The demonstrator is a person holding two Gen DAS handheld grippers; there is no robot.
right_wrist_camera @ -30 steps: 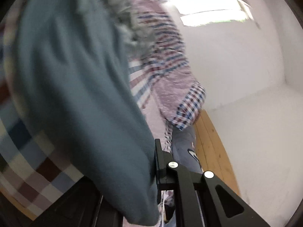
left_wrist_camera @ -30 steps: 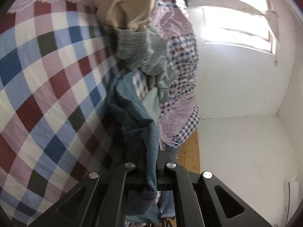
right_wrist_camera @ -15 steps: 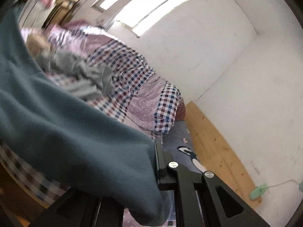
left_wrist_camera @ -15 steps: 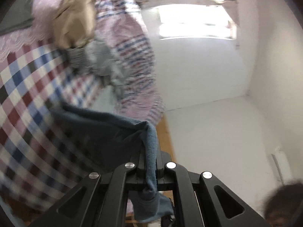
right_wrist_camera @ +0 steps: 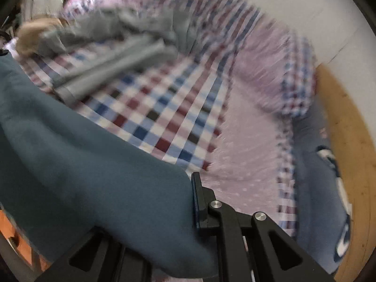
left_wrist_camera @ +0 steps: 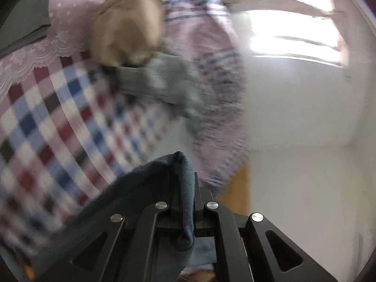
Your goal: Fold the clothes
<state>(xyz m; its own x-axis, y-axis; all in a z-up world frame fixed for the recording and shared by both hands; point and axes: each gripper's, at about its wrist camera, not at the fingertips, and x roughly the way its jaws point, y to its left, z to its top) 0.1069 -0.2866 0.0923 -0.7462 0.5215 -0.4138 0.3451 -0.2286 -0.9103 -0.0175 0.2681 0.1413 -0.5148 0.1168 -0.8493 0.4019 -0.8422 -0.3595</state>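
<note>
A dark teal-blue garment (left_wrist_camera: 150,188) hangs between both grippers above the checked bed. My left gripper (left_wrist_camera: 186,188) is shut on a folded edge of it, and the cloth runs down between the fingers. In the right wrist view the same blue garment (right_wrist_camera: 77,164) drapes over the left finger of my right gripper (right_wrist_camera: 191,188), which is shut on it; only the right finger (right_wrist_camera: 199,202) shows. A grey garment (right_wrist_camera: 112,54) lies crumpled on the bed beyond, with a beige garment (left_wrist_camera: 127,25) behind it.
The bed carries a red, blue and white checked sheet (right_wrist_camera: 169,108) and a pink dotted quilt (right_wrist_camera: 249,145) at its edge. A wooden floor (right_wrist_camera: 350,145) and a dark blue item (right_wrist_camera: 329,188) lie to the right. White walls and a bright window (left_wrist_camera: 293,33) stand beyond.
Both grippers have swung with the blue garment still in them. The right view has tipped down from the window and wall onto the bed. The left view now shows more of the bed.
</note>
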